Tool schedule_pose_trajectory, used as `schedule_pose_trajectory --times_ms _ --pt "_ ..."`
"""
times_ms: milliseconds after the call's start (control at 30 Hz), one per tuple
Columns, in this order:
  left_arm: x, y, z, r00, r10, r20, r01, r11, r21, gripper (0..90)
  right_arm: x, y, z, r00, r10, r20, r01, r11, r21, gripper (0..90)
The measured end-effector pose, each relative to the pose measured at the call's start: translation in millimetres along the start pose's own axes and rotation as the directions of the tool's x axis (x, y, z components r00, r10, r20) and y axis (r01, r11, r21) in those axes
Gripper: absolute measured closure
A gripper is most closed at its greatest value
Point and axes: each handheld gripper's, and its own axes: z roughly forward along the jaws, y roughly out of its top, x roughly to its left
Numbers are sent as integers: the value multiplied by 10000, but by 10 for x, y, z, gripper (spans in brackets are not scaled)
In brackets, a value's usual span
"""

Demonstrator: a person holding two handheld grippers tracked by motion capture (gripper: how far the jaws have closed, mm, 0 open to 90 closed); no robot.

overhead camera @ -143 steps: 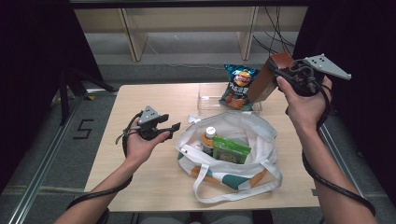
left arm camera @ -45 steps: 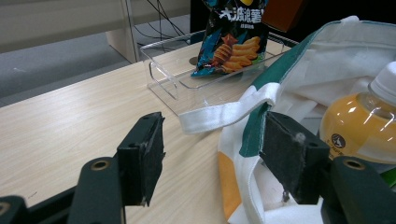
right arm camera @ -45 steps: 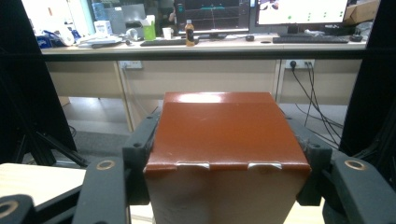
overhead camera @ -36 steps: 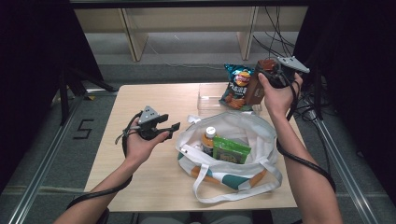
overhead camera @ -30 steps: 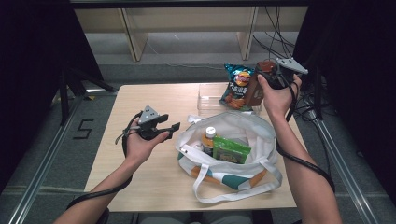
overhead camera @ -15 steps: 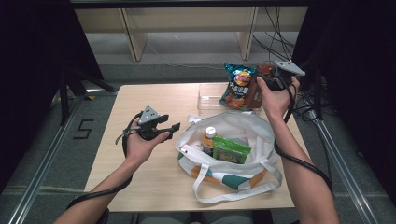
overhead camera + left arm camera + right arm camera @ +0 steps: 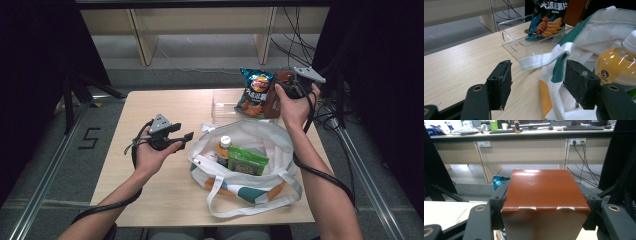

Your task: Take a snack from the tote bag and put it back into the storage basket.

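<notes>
Unpacking of the tote bag [image 7: 260,145] looks partly done, judging by how things lie. At the far right of the table [image 7: 165,105], a bag of crisps [image 7: 254,92] stands in the clear tray [image 7: 222,102], and the right gripper [image 7: 280,92] holds a brown box [image 7: 545,192] upright just beside those crisps, over the tray's right end. In the right gripper view the jaws are clamped on the box's two sides, so the box is not yet let go; whether its base already rests in the tray cannot be told.

Left in the tote bag are a bottle of orange drink [image 7: 223,150] and a green packet [image 7: 246,161], both lying in the open mouth.

The left gripper [image 7: 186,137] hovers at the bag's left edge with its jaws spread and nothing pressed between them; in the left gripper view a white strap [image 7: 544,60] and the bag's rim lie just ahead of the pads. Two items would seem to remain after the box.
</notes>
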Motion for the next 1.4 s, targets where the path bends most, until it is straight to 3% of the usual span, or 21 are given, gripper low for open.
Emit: schedule_pose_trajectory --times_ms 133,333,367,400,467,633,667,800,867,1033,1067,1233,1400 --pt "-1 3 -5 10000 -2 -12 2 10000 -7 379 -5 -11 23 9995 -315 19 315 9995 -20 398" --pt "0 2 -2 10000 2 6 -2 10000 -3 379 -3 -24 40 9993 -365 68 364 9993 30 398" --pt "0 2 -1 10000 2 6 -2 10000 -4 379 12 -27 39 9999 -130 39 129 9998 133 398" --pt "-1 2 -1 10000 9 7 -9 10000 -4 379 6 -36 51 9995 -297 103 296 9995 102 398" --pt "0 1 -2 10000 -5 -3 5 10000 -5 379 18 -58 57 9998 -135 120 132 9997 214 397" --pt "3 1 -4 10000 -25 -12 25 10000 -11 379 8 -110 95 9996 -263 134 260 9995 205 396" --pt "3 2 -3 10000 -14 -6 14 10000 -12 379 19 -111 98 9999 -79 137 75 9997 252 396" --pt "-1 3 -5 10000 1 -2 -1 10000 -7 379 -6 -135 126 9995 -288 101 284 9991 327 394" --pt "2 2 -5 10000 -15 -13 15 10000 -8 379 9 -151 131 9998 -35 178 30 9996 294 394" --pt "2 2 -6 10000 -7 -12 7 10000 -5 379 -8 -205 158 9995 -276 134 272 9992 297 393" --pt "3 3 -6 10000 -5 -16 5 10000 -9 379 2 -211 157 9998 -102 161 94 9988 474 393" --pt "9 0 -5 10000 -40 -36 40 10000 -25 379 -16 -270 187 9997 -213 123 208 9988 440 392" --pt "10 2 -4 10000 -36 10 36 10000 -64 379 -13 -302 202 9998 1 176 -10 9986 528 392"
